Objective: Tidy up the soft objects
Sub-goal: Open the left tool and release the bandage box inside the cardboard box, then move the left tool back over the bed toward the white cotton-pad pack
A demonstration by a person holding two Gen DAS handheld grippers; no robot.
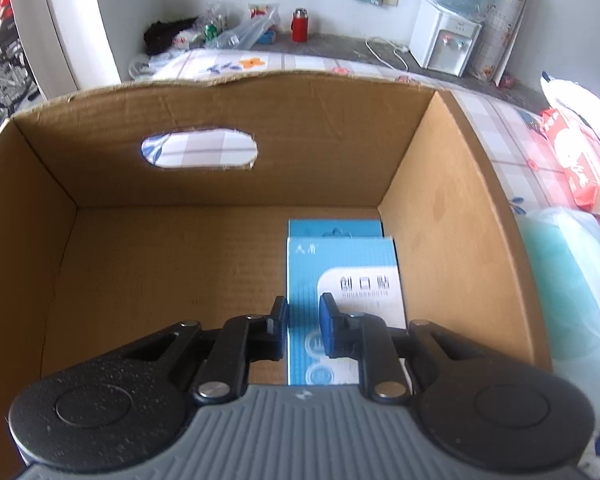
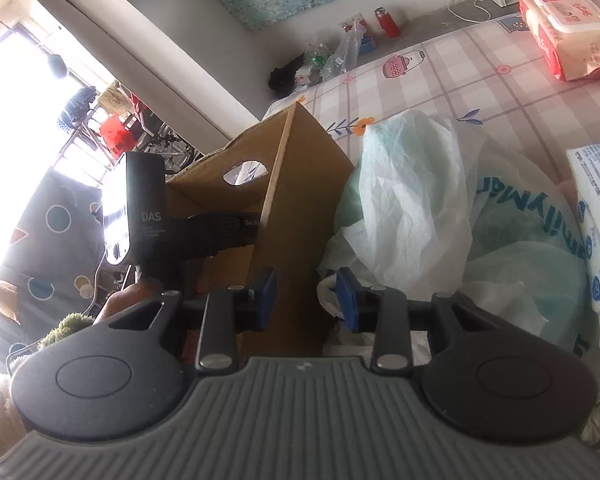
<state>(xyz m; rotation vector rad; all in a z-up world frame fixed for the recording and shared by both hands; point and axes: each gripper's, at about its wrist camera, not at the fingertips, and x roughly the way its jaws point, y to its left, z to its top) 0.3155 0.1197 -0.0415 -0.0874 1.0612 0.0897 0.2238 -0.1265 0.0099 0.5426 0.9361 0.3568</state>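
An open cardboard box [image 1: 228, 160] fills the left wrist view. A light blue bandage packet [image 1: 340, 276] lies on its floor at the right side. My left gripper [image 1: 303, 316] is inside the box, just above the packet, jaws slightly apart and holding nothing. In the right wrist view the same box [image 2: 300, 184] stands left of a crumpled pale green plastic bag [image 2: 412, 208]. My right gripper [image 2: 306, 296] is open and empty, low beside the box's outer wall, with its right finger touching the bag.
A red wet-wipes pack [image 2: 568, 32] lies on the checked bedsheet [image 2: 440, 80] at far right, also in the left wrist view [image 1: 580, 164]. A white and blue tissue pack [image 2: 598, 216] lies right of the bag. A water dispenser [image 1: 446, 40] and red flask [image 1: 299, 24] stand behind.
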